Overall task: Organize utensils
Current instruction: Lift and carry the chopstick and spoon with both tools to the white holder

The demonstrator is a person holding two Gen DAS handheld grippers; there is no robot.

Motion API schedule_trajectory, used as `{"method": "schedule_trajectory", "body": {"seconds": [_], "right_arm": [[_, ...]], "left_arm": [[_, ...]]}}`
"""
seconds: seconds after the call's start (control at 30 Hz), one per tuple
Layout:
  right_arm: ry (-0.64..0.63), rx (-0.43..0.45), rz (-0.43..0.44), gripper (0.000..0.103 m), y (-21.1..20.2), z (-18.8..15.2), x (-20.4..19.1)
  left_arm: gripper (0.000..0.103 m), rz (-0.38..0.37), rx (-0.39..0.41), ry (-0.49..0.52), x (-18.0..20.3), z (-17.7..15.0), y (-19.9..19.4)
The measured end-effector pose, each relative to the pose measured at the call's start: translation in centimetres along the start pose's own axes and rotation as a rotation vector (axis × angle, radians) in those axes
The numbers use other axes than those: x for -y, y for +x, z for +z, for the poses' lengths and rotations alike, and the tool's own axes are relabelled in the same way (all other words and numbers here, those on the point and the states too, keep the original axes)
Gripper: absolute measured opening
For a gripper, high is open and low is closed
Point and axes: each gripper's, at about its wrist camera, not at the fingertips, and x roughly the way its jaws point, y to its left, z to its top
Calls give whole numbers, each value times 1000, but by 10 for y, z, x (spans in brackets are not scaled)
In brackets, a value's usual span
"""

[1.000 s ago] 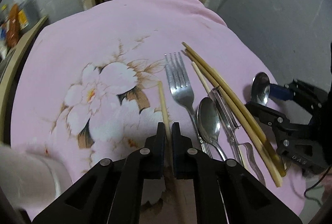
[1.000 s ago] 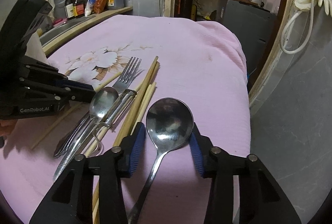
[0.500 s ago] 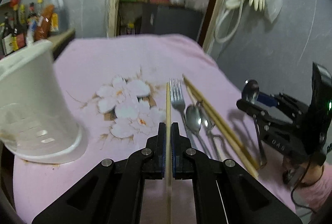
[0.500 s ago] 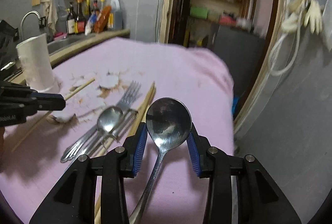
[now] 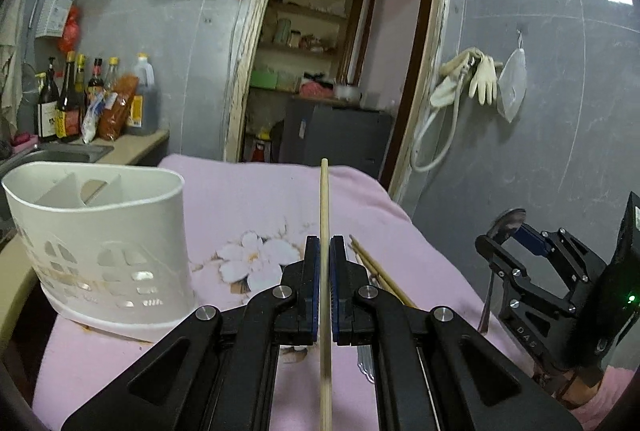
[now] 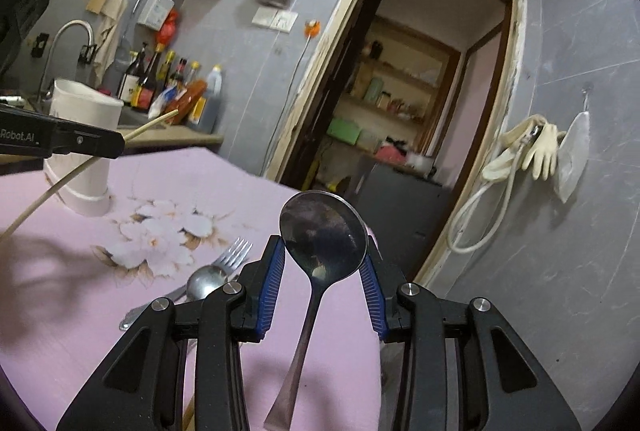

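While the left gripper (image 5: 325, 287) pinches a chopstick (image 5: 324, 207) and the right gripper (image 6: 323, 271) clamps a spoon (image 6: 323, 235), both lifted clear, each probably needs lowering into the white holder (image 5: 100, 231).

right gripper (image 6: 323, 271) gripping large spoon (image 6: 322, 235) by its bowl, above pink cloth (image 6: 224, 187) | left gripper (image 6: 116, 145) at far left pinching chopstick (image 6: 72, 171) | white holder (image 6: 82, 147) standing behind | fork (image 6: 234, 255), small spoon (image 6: 204, 281) lying near left

Left gripper (image 5: 325, 251) jaws clamped, right gripper (image 6: 323, 259) apparently gripping.
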Motion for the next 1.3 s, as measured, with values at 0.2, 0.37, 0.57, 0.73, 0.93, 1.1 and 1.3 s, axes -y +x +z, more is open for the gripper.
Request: {"method": "schedule_trajectory", "body": {"seconds": [0.2,0.37,0.57,0.73,0.93,1.1,1.3], "right_arm": [[15,46,-25,4,-7,12,3],[28,24,17,5,-2,11,2],[8,32,19,4,-8,12,1],[3,65,-1,3,-14,14,0],[-23,131,-15,2,-21,30,-8],[-46,179,-14,2,-25,44,-20],[-56,234,7,2,-27,65,-34]], "left_arm": [[3,15,75,7,-3,12,-15],[3,14,68,-5,-8,14,-18],[3,10,59,-20,-11,10,-14],[3,25,101,-42,-20,15,-20],[3,43,164,-73,-36,30,-35],[3,63,196,-82,-46,38,-45],[3,90,253,-92,-64,50,-60]]}}
